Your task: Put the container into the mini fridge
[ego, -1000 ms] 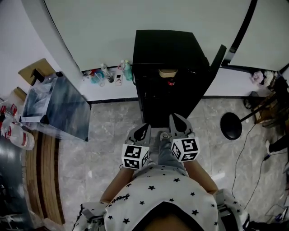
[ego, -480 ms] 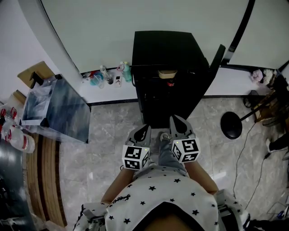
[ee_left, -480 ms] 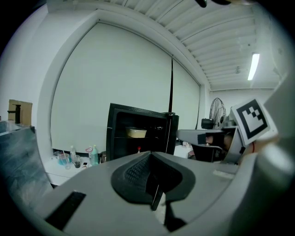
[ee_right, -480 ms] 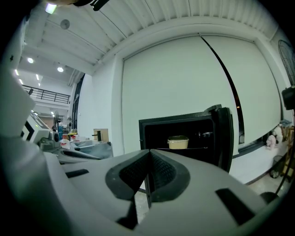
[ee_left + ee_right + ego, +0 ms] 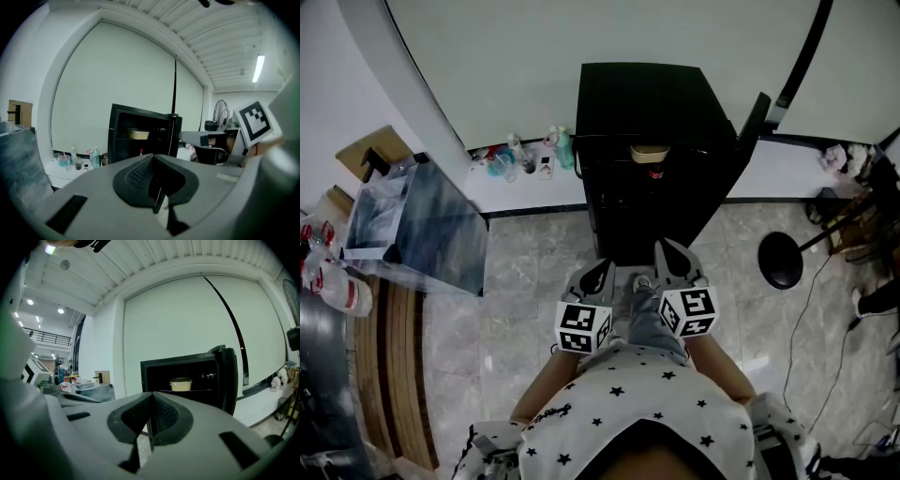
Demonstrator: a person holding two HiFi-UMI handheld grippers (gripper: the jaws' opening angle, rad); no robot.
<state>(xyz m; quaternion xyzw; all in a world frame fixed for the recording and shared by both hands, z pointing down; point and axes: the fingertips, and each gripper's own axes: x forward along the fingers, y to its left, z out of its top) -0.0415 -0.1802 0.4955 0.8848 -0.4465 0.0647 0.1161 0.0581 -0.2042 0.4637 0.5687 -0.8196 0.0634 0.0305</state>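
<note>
While its door (image 5: 750, 117) stands open, mini fridge (image 5: 652, 94), container (image 5: 648, 150) on shelf (image 5: 208, 390) inside

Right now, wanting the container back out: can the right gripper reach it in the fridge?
Probably yes: the door stands open and nothing blocks the right gripper from the container, though shut jaws must open.
</note>
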